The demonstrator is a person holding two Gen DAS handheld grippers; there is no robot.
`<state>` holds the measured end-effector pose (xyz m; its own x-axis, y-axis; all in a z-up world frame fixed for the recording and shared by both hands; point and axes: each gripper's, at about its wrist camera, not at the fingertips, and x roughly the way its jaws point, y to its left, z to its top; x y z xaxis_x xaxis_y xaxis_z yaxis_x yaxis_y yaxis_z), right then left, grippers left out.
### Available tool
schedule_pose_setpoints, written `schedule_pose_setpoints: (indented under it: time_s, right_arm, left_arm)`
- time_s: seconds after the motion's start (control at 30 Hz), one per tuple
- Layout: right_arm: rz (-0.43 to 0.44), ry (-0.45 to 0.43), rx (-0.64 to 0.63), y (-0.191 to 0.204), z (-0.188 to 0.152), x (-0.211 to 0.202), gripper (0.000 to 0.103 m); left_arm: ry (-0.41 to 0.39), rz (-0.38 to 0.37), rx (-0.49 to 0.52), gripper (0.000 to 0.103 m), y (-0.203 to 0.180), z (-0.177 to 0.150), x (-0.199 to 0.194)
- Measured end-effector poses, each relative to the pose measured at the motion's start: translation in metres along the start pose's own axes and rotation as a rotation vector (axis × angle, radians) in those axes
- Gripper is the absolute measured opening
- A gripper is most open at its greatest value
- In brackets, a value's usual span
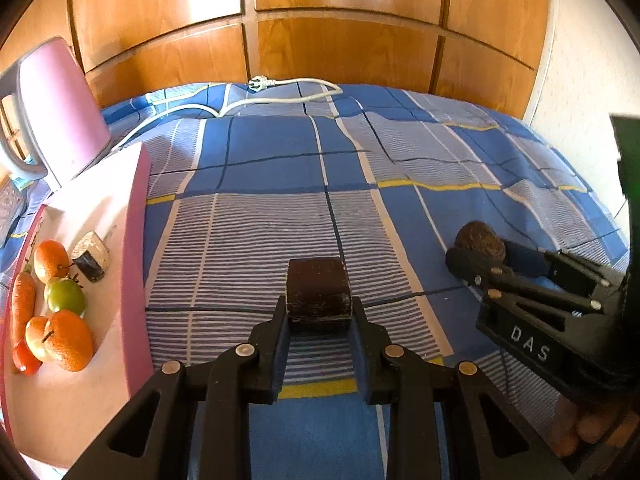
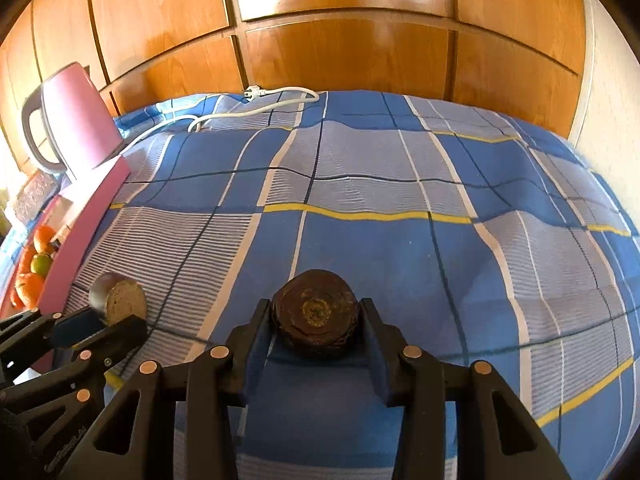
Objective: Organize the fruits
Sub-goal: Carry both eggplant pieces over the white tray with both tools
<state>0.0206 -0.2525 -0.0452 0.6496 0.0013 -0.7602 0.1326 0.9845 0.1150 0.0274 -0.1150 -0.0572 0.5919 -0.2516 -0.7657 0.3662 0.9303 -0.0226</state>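
Note:
My left gripper (image 1: 319, 312) is shut on a dark brown fruit chunk (image 1: 318, 294) with a pale cut face, just above the blue checked cloth (image 1: 280, 152). The chunk also shows in the right wrist view (image 2: 120, 300), with the left gripper (image 2: 100, 326) around it. My right gripper (image 2: 315, 320) is shut on a round dark brown fruit (image 2: 315, 314) on the cloth; it also shows in the left wrist view (image 1: 482, 242). A pink tray (image 1: 136, 220) at the left holds oranges (image 1: 72, 340), a green fruit (image 1: 66, 298), a carrot (image 1: 22, 304) and another cut chunk (image 1: 91, 256).
A pink kettle (image 1: 60, 108) stands behind the tray. A white power cord with plug (image 1: 280, 86) lies at the cloth's far edge. Wooden cabinet doors (image 1: 340, 20) rise behind the table, a white wall (image 1: 588, 60) at the right.

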Motion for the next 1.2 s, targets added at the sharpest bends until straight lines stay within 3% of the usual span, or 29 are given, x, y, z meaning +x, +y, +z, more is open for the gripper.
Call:
schedule_pose_setpoints:
  time_s: [0.67,1.2]
  right_arm:
    - [0.089,0.009,0.008,0.02,0.001,-0.022,0.043]
    - [0.165,0.022,-0.032,0.052,0.009,-0.025,0.043]
  left_arm:
    - [-0.123,-0.009,-0.088,0.027,0.026,0.019,-0.059]
    - [-0.132,0.04,-0.176,0.027,0.066,0.013,-0.068]
